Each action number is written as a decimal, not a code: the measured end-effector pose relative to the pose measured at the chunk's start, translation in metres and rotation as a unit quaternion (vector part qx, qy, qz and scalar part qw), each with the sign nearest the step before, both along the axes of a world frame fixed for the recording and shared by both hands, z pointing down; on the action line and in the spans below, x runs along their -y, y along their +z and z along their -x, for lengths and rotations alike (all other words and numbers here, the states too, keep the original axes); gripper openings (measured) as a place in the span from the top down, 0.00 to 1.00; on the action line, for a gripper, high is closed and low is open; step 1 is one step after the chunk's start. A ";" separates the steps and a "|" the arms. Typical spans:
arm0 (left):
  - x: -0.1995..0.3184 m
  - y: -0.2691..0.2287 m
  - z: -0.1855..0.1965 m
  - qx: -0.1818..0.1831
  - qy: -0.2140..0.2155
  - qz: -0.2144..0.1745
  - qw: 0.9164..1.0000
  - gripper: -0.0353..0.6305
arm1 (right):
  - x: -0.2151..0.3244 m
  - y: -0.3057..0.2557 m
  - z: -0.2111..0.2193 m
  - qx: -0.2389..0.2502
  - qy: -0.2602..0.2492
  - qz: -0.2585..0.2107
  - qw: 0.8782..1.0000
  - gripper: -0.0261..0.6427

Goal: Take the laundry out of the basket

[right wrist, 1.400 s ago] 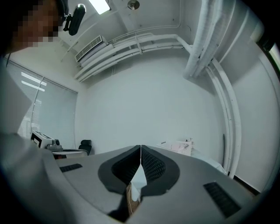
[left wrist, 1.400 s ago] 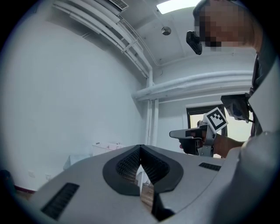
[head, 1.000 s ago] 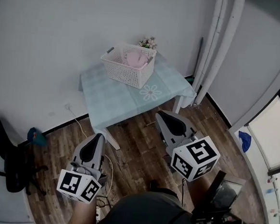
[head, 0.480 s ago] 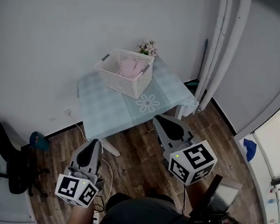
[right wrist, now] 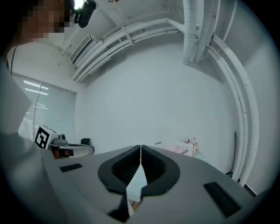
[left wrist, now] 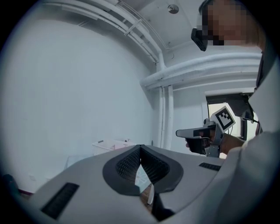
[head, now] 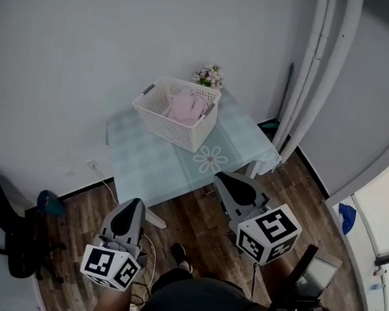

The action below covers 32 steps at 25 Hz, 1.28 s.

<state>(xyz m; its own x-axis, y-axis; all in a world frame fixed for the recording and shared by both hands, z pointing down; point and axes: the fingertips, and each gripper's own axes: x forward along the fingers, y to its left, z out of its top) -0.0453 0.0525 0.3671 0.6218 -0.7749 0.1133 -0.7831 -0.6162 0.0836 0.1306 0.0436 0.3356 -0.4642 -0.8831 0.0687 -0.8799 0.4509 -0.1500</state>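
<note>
- Both claws and the person have closed in on the pale green, checked-cloth tabletop (head: 150,165) since the earlier frames. The white plastic lattice basket (head: 178,113) now sits larger in the head view.
- Left claw (head: 136,204): jaws pressed together with nothing between them, short of the tabletop edge.
- Right claw (head: 222,177): jaws also together and empty, tip about at the near edge.
- Crumpled pink laundry (head: 187,107) lies inside the basket, untouched and well apart from both claws.
- Small bunch of flowers (head: 209,75) stands just behind the basket's far corner.
- Risk: closed jaws would only prod the laundry, so they need to open first.
- Risk: a jaw catching the lattice could lift or slide the light basket, rucking the cloth or knocking over the flowers.
</note>
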 end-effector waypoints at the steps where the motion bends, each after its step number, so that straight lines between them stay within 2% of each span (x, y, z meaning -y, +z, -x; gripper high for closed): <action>1: 0.009 -0.001 0.003 -0.001 0.003 -0.001 1.000 0.93 | 0.007 -0.002 0.003 -0.002 0.003 0.000 1.000 0.94; 10: 0.095 -0.018 0.034 -0.025 0.010 -0.013 1.000 0.93 | 0.083 -0.018 0.034 -0.018 0.008 -0.001 1.000 0.94; 16: 0.135 -0.019 0.049 -0.035 0.025 -0.011 0.999 0.93 | 0.120 -0.022 0.047 -0.036 0.019 -0.001 0.999 0.94; 21: 0.164 -0.016 0.064 -0.029 0.024 -0.011 0.999 0.93 | 0.147 -0.015 0.055 -0.035 0.043 0.008 0.998 0.93; 29: 0.208 -0.017 0.083 -0.049 0.042 -0.026 0.998 0.93 | 0.182 -0.027 0.071 -0.056 0.076 -0.015 0.995 0.93; 32: 0.218 -0.014 0.087 -0.062 0.046 -0.023 0.997 0.93 | 0.192 -0.027 0.075 -0.066 0.076 -0.009 0.995 0.93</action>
<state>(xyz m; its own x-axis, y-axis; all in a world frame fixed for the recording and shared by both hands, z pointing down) -0.1325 -0.1655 0.3527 0.6973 -0.7168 -0.0022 -0.7088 -0.6900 0.1465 0.0551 -0.1488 0.3086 -0.3134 -0.9440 0.1033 -0.9496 0.3128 -0.0225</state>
